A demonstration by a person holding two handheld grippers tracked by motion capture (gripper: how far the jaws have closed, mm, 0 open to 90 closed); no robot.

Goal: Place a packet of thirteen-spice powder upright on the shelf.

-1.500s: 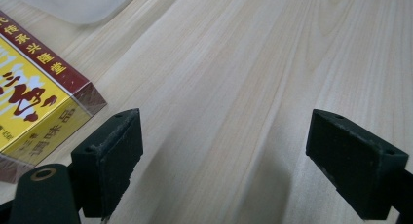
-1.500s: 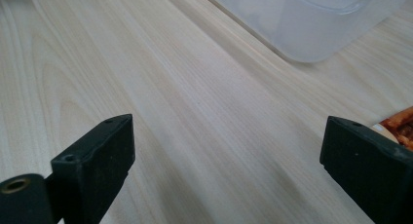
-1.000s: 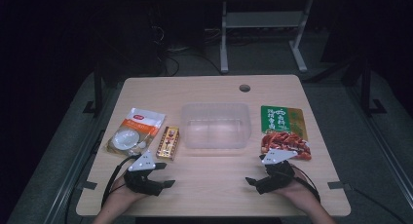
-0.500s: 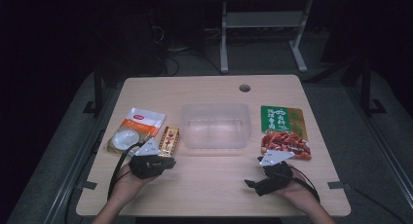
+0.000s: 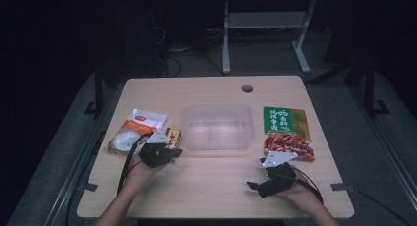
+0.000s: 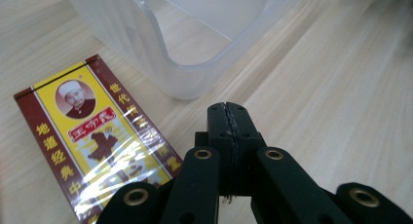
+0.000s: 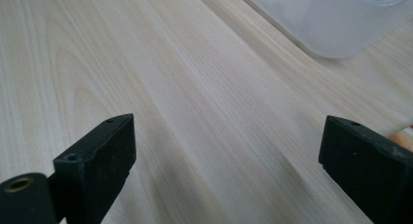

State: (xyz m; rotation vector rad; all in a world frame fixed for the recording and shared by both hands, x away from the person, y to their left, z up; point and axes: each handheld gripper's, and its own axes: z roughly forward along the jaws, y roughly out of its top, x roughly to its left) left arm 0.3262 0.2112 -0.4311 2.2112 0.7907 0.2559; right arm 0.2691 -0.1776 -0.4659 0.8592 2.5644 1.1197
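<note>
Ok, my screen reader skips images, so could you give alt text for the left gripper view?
The left gripper, jaws shut on nothing, hovers over a wooden table beside a yellow-and-maroon box wrapped in clear film. A clear plastic container stands just beyond.

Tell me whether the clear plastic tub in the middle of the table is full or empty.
Empty. The clear rectangular plastic tub shows only its own pale floor through the open top in the high view; nothing lies inside it.
</note>
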